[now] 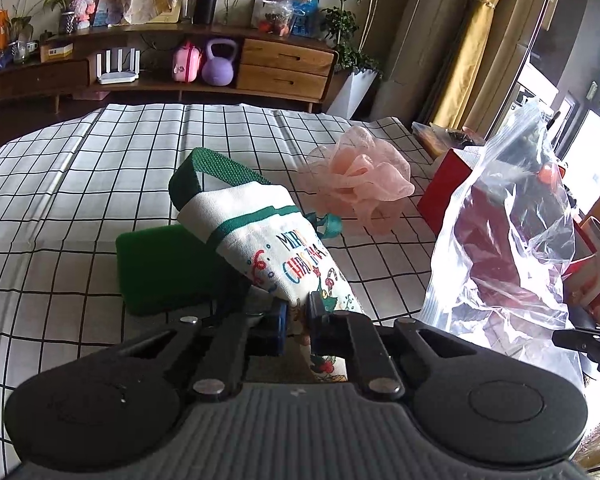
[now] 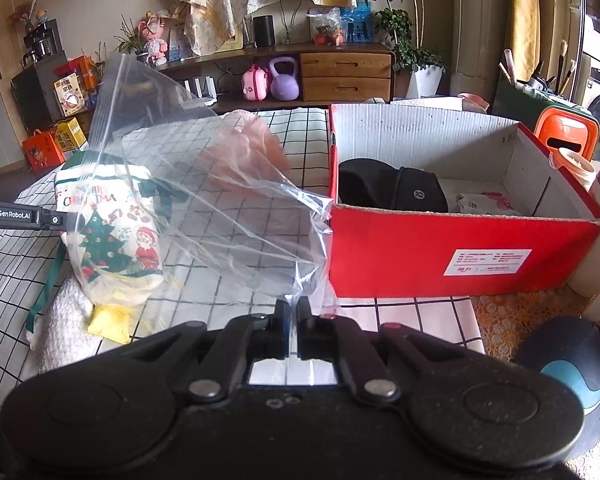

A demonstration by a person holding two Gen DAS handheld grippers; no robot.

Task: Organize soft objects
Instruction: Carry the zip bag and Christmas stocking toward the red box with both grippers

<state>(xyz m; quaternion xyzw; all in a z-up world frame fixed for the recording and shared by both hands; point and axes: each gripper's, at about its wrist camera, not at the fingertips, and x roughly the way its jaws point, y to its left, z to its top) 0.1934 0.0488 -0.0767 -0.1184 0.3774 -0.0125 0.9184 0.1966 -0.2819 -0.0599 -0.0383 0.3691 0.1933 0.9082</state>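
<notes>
My left gripper point(image 1: 296, 316) is shut on the bottom edge of a white Christmas cloth bag point(image 1: 276, 240) with green handles, held above the checked tablecloth; it also shows in the right wrist view point(image 2: 112, 232), seen through plastic. My right gripper point(image 2: 294, 312) is shut on the edge of a clear plastic zip bag point(image 2: 204, 184), which hangs open toward the cloth bag; the plastic also shows in the left wrist view point(image 1: 508, 248). A green sponge point(image 1: 164, 268) lies under the cloth bag. A pink mesh bath pouf point(image 1: 360, 176) lies further back.
A red cardboard box point(image 2: 460, 248) stands at right, holding a black cap point(image 2: 392, 188) and a white item. A white fluffy towel point(image 2: 64, 320) and a yellow cloth point(image 2: 112, 320) lie at front left. A wooden sideboard point(image 1: 284, 68) stands behind the table.
</notes>
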